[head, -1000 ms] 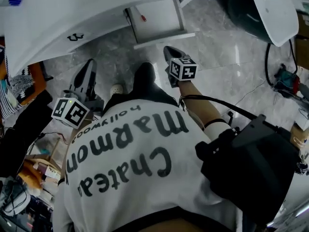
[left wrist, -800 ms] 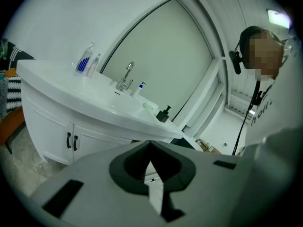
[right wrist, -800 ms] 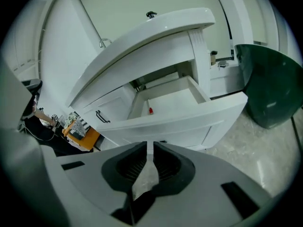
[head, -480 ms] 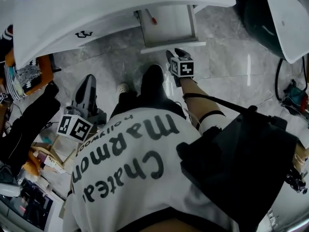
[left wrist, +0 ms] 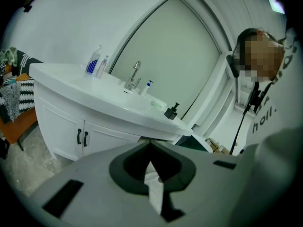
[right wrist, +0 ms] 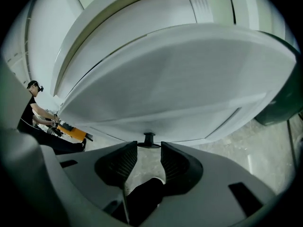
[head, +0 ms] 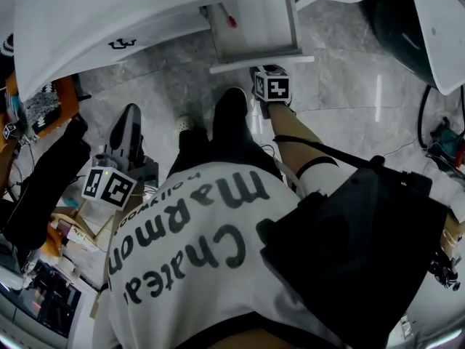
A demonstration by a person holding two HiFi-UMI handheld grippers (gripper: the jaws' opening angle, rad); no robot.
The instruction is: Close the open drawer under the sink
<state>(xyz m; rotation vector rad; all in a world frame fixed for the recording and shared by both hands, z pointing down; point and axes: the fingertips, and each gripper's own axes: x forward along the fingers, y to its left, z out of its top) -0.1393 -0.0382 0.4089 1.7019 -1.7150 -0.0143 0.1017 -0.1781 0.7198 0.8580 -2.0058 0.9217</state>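
Looking down, we see the drawer (head: pixel 258 31) pulled out beneath the sink (head: pixel 145 9) | our right gripper (head: pixel 264 70) at its white front, jaws apart, just having opened wider, black handle (right wrist: pixel 149 138) in the gap at their tips, not pinched | our left gripper (head: pixel 128 118) well apart, above the floor (head: pixel 349 86), jaws closed together on nothing.

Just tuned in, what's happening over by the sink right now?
A person with a claw in each hand is working on the open drawer under the sink. The right claw points at the drawer front. Its jaws have just been opening, and the black handle sits right at its tips, with nothing gripped between them. The left claw is shut and empty, held off to the side. The drawer is not yet closed.
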